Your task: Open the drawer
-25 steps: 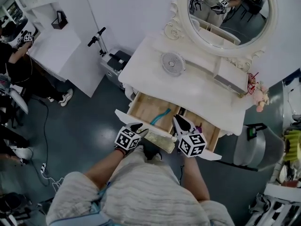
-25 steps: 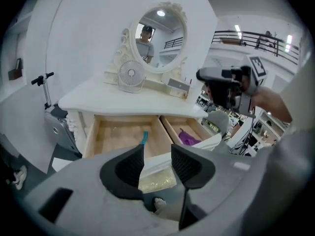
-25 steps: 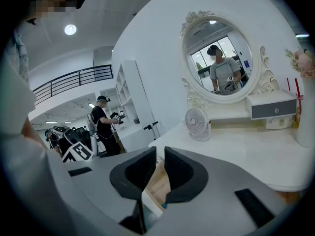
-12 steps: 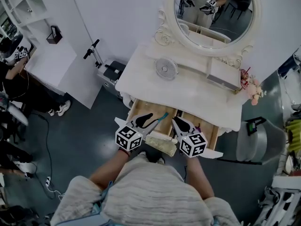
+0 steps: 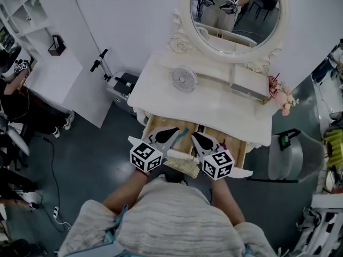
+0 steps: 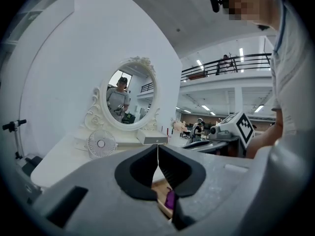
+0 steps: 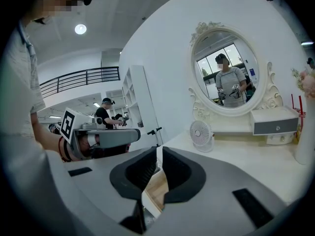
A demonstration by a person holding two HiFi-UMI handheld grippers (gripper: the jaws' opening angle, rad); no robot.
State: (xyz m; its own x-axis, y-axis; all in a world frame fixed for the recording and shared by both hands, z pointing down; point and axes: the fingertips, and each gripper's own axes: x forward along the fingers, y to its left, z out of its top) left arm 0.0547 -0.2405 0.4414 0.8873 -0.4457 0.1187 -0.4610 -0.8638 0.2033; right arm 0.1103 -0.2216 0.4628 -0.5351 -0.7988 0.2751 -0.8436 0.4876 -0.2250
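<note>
Nearest, the left gripper point(image 6: 157, 151) is clenched on nothing. Its jaws have just been closing, and the pads now meet in a thin line with no object between them. Just beside it, the right gripper point(image 7: 157, 154) is likewise pinched to a narrow slit and empty. Both hover side by side just above the drawer point(image 5: 158, 123), touching nothing.

That drawer, the left of two under the counter point(image 5: 214, 103), stands pulled well out. Its wooden floor is open to view, with a teal thing point(image 5: 181, 134) lying in it. The second drawer point(image 5: 237, 148), to its right, is out too, with something purple point(image 6: 170, 200) inside. The opening looks done, by my reading.

Both drawers overhang a long way, so a further tug might draw one off its runners and spill what it holds. The person stands close to the fronts, so a step forward could shove a drawer back in. A dropped arm could knock a gripper against a drawer rim.

Farther back on the counter stand a small round fan point(image 5: 183, 79) and a little box with its own drawer point(image 5: 249, 84). Behind them is the oval mirror point(image 5: 236, 12). A careless swing forward could topple the fan.

No brand or wording can be read anywhere. The only print is the black-and-white square pattern on each gripper's cube, which is not lettering.
</note>
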